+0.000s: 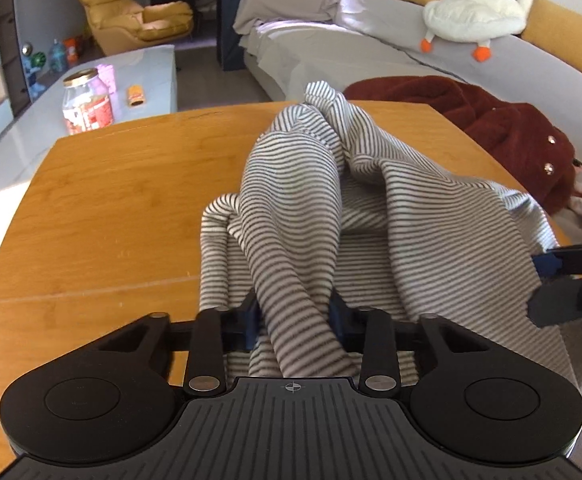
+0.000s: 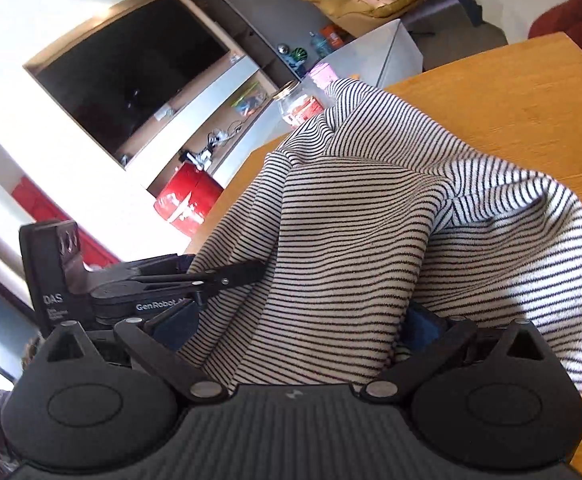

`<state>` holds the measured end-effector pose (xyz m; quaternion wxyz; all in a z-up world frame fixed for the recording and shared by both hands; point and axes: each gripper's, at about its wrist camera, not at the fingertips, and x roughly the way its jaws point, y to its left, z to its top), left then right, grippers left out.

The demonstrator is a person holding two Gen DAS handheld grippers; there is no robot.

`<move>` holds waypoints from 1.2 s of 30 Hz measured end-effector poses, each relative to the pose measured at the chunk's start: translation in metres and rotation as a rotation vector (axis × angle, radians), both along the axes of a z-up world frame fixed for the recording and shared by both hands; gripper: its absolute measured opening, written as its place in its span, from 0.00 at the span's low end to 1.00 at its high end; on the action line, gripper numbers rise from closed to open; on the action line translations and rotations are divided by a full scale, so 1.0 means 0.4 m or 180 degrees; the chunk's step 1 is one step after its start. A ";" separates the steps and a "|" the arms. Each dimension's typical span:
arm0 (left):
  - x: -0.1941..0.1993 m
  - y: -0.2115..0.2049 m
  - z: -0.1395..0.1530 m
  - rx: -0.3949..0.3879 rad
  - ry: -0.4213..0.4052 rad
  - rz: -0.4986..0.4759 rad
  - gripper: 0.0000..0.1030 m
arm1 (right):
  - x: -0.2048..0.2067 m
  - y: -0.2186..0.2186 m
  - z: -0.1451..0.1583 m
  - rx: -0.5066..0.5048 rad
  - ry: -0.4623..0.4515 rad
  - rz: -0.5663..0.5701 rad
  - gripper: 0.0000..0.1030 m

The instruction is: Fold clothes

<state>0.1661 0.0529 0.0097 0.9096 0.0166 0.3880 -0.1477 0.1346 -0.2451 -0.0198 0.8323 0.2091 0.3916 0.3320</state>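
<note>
Sunlit wooden counter (image 1: 111, 200) carries my bunched grey-and-white striped knit garment (image 1: 291, 208); left fingers (image 1: 295, 322) and right fingers (image 2: 303, 328) each pinch its cloth, lifted, no neat fold showing.

Home living room: grey sofa (image 1: 471, 60) with goose plush (image 1: 475, 12) upper right, yellow armchair (image 1: 131, 12) upper left, wall TV (image 2: 131, 68) upper left of right wrist view, wooden table (image 1: 131, 200).

White garment (image 1: 291, 208) with thin dark stripes; orange-brown table (image 1: 111, 200).
</note>
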 end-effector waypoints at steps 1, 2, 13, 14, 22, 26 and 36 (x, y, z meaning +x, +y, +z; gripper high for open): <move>-0.023 0.007 0.003 0.0043 -0.0019 -0.0026 0.26 | -0.011 0.004 0.009 -0.0115 -0.0061 0.0035 1.00; -0.034 0.019 0.011 0.0073 -0.0062 -0.0001 0.24 | -0.021 0.008 0.018 -0.0232 -0.0120 0.0065 1.00; 0.042 0.252 0.138 -0.0184 -0.0625 0.1216 0.29 | -0.039 0.180 0.204 -0.2121 -0.1786 -0.0684 0.77; 0.030 0.263 0.148 -0.0318 -0.0681 0.1293 0.46 | -0.026 0.216 0.209 -0.2087 -0.1812 -0.0611 0.74; -0.009 0.185 0.107 -0.1153 -0.0976 0.0975 0.93 | 0.074 0.451 0.092 -0.2694 -0.1733 -0.0155 0.74; 0.044 0.103 0.035 -0.1135 -0.1075 0.0697 0.93 | 0.092 0.411 0.067 -0.2714 -0.1500 0.0045 0.47; 0.032 0.026 -0.055 -0.0744 -0.0919 0.0605 0.97 | 0.337 0.158 0.060 -0.3906 -0.1606 -0.0756 0.12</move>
